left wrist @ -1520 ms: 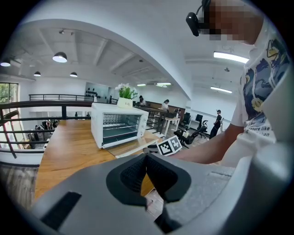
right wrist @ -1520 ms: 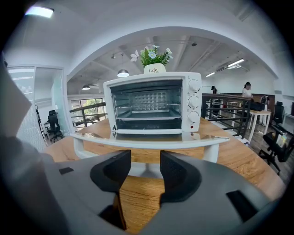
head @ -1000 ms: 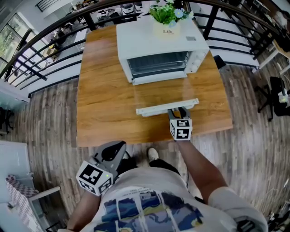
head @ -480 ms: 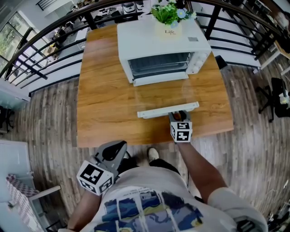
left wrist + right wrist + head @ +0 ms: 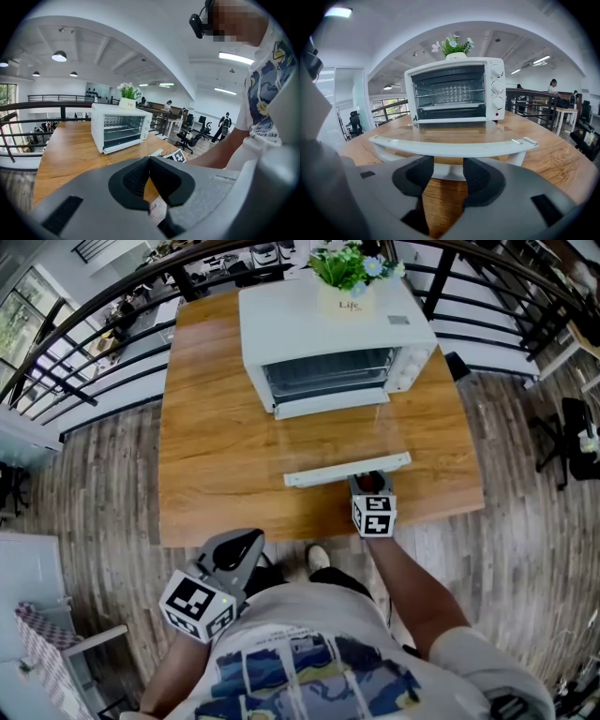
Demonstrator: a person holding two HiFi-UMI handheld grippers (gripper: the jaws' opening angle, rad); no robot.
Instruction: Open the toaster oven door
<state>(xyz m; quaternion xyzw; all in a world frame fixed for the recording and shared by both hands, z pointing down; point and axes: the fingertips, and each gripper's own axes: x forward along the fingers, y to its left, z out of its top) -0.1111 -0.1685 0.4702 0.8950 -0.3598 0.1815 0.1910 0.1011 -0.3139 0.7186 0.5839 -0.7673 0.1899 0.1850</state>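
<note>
The white toaster oven [image 5: 328,329] stands at the back of the wooden table [image 5: 216,456]. Its glass door [image 5: 342,437] lies folded down flat, with the white handle bar [image 5: 347,470] nearest me. My right gripper [image 5: 372,482] sits just behind that handle, open, with nothing between its fingers. In the right gripper view the handle [image 5: 450,145] runs across just beyond the right gripper [image 5: 447,171], and the oven cavity [image 5: 450,93] shows its wire rack. My left gripper [image 5: 239,545] hangs off the table by my waist, shut and empty. In the left gripper view the left gripper [image 5: 149,164] points toward the oven [image 5: 119,131].
A potted plant [image 5: 349,268] stands on the oven's top. Black railings [image 5: 94,352] run behind and to the left of the table. A wood plank floor surrounds it, and a black office chair [image 5: 572,442] is at the right.
My right gripper has drawn back a little from the door handle toward the table's front edge. The door stays down. The left gripper has hardly moved.
</note>
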